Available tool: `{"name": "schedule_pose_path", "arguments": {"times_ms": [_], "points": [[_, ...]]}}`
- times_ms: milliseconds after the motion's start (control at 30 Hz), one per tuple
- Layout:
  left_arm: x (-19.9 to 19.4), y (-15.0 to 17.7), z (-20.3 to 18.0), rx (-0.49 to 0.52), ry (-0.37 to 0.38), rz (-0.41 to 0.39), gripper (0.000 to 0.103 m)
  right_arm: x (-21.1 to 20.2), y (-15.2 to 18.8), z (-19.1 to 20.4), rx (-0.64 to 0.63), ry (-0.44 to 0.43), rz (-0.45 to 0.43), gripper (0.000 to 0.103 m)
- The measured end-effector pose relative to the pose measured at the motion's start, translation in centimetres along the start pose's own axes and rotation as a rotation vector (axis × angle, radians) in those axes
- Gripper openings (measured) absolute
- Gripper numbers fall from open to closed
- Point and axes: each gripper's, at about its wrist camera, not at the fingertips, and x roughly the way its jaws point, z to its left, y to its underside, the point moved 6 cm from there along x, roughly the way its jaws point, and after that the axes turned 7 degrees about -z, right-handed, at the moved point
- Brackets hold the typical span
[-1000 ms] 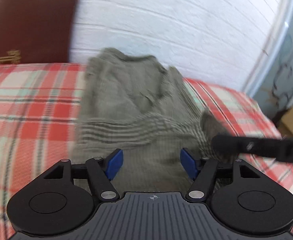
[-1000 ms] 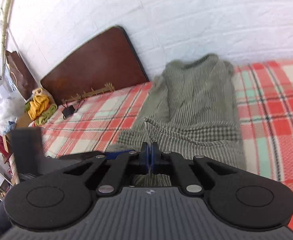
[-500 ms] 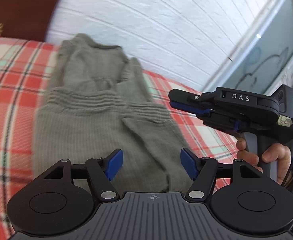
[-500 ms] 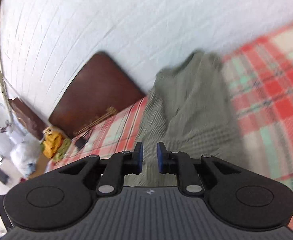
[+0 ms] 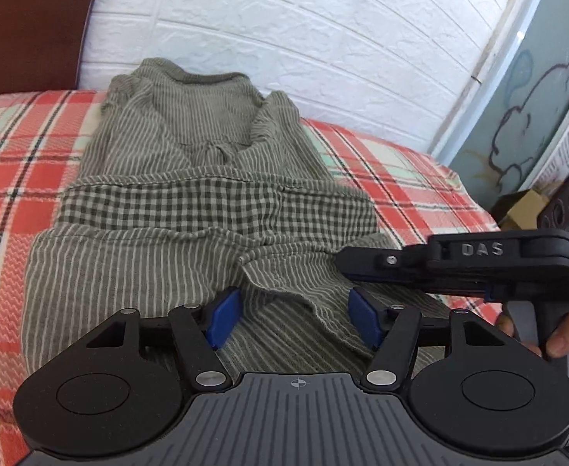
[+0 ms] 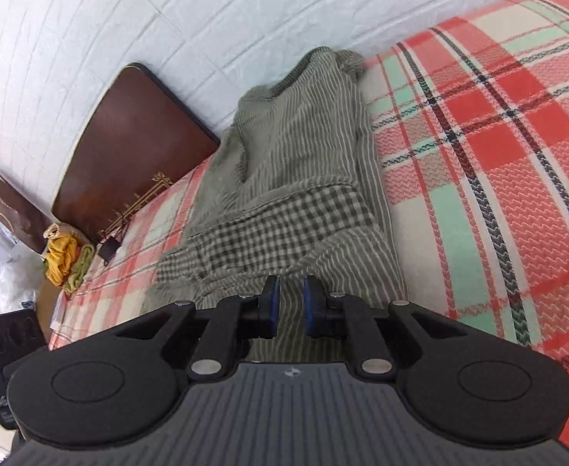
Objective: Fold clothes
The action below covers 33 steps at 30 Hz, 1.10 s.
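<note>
the striped green garment (image 5: 191, 209) lies lengthwise on the plaid blanket (image 5: 16, 178), its collar end up against the white brick wall (image 5: 284, 39) at the bed's far edge, with a checked band folded across its middle. the left gripper (image 5: 295, 316) hovers low over the garment's near end with its blue pads spread wide; a loose folded flap of striped cloth sits between them, but the pads do not press on it. the right gripper (image 6: 290, 303) comes in from the bed's right side, its fingers reaching over the garment's right edge just beyond the left gripper's right pad. its jaws are narrowly apart and closing, striped cloth showing in the slim gap; whether the pads touch the cloth i cannot tell. a hand (image 5: 564, 334) holds its grip.

a dark brown headboard (image 6: 129, 155) leans against the wall at the bed's left end. beside that end lie yellow and green cloths (image 6: 65, 260), and a small black item (image 6: 108, 250) rests on the blanket's edge. at the right end are a painted panel (image 5: 529, 108) and a cardboard box (image 5: 521, 209).
</note>
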Motion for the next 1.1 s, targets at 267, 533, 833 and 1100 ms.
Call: {"name": "schedule_pose_path", "arguments": {"times_ms": [267, 533, 833, 1100], "points": [[-4.3, -2.7, -0.5, -0.090, 0.095, -0.080, 0.076, -2.9, -1.9, 0.8, 0.015, -0.075, -0.092, 0.016], [-0.1, -1.5, -0.4, -0.193, 0.190, -0.003, 0.075, 1.8, -2.4, -0.1, -0.005, 0.004, -0.036, 0.016], [-6.9, -3.9, 2.6, -0.165, 0.051, -0.188, 0.087, -3.4, -3.3, 0.0, 0.005, -0.021, -0.118, 0.048], [-11.0, 1.7, 10.1, -0.290, -0.152, -0.064, 0.087, -9.0, -0.1, -3.2, 0.048, 0.029, -0.027, 0.056]]}}
